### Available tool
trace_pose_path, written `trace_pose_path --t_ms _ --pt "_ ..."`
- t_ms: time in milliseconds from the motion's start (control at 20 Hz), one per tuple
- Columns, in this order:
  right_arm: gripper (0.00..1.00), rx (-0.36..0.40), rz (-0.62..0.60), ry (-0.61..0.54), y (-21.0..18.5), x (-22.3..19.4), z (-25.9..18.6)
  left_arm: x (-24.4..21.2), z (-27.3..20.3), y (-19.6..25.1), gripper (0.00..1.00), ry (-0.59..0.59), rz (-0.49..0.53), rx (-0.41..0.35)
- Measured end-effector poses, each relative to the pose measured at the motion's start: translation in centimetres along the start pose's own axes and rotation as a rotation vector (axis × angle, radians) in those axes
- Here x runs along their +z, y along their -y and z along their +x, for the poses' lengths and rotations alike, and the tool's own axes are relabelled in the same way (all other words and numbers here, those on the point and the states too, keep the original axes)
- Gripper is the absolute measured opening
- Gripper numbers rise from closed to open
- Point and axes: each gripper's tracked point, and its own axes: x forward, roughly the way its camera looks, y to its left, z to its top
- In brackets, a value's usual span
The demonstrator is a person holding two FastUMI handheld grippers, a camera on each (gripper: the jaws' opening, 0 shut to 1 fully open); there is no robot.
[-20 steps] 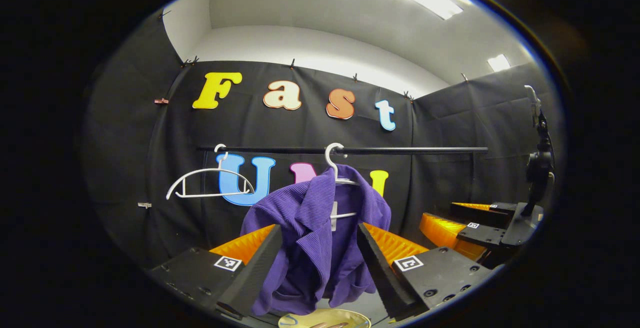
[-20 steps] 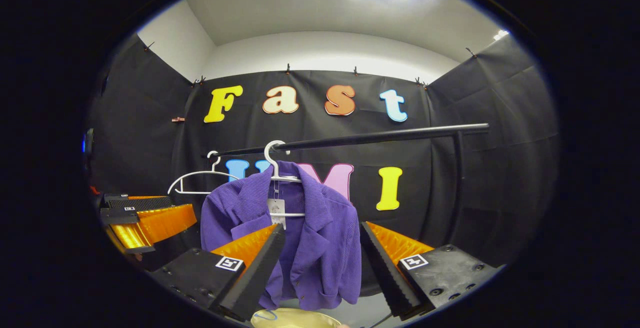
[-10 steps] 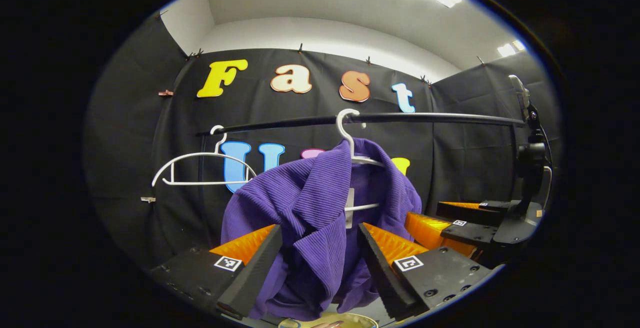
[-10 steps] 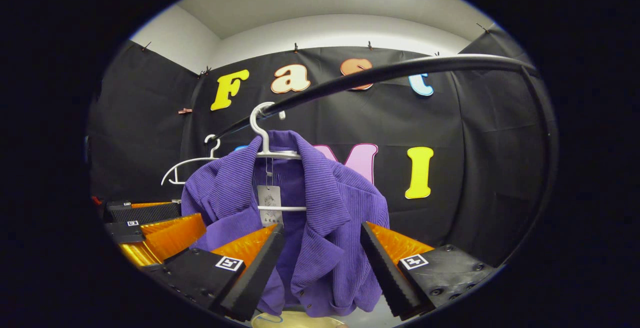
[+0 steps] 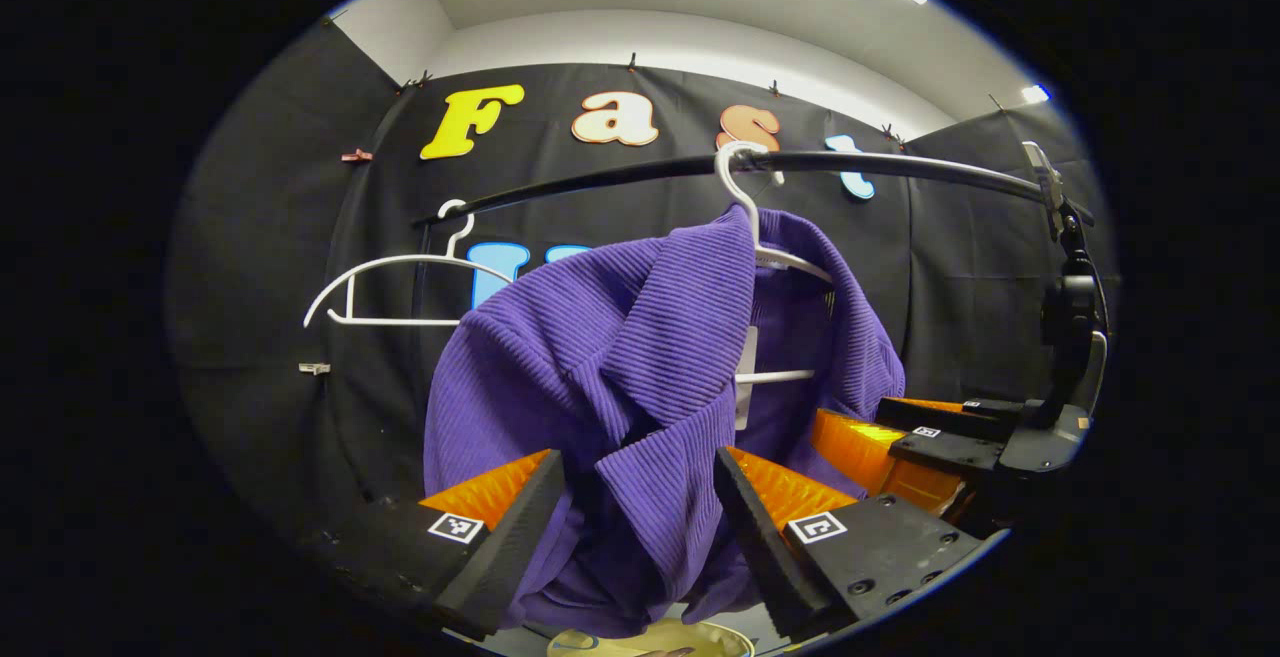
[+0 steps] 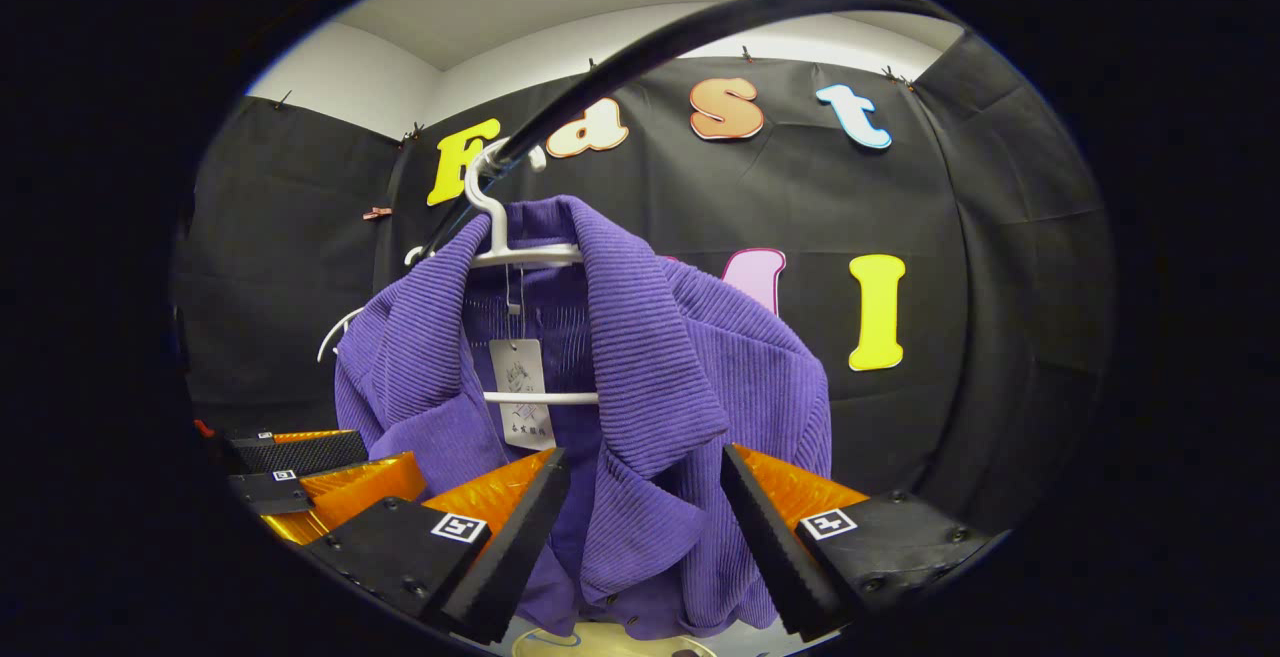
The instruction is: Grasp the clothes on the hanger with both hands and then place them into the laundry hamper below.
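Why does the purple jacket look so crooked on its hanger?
The purple jacket sits lopsided on its white hanger: one collar flap is folded over, the front hangs open and a paper tag dangles inside. A second hanger beside it is bare. Nothing looks torn or spilled.

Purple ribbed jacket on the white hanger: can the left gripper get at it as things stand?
Probably yes. The left gripper is open, with the purple ribbed jacket hanging straight ahead between its fingers and nothing in the way. The right gripper sits off to the side, clear of that path.
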Motion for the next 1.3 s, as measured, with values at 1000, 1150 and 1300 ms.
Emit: trace_pose_path --t_ms 1000,1150,1300 --pt "0.97 0.069 0.040 -0.036 0.8 -1.9 5.0 -0.5 5.3 2.1 0.77 0.027 -0.072 0.036" --pt "0.94 0.071 0.039 -0.050 1.0 -2.4 5.1 -0.9 6.0 2.3 0.79 0.009 -0.055 0.060" --pt "0.93 0.070 0.056 -0.064 1.3 -2.9 5.3 -1.6 7.3 2.4 0.92 -0.016 -0.048 0.074"
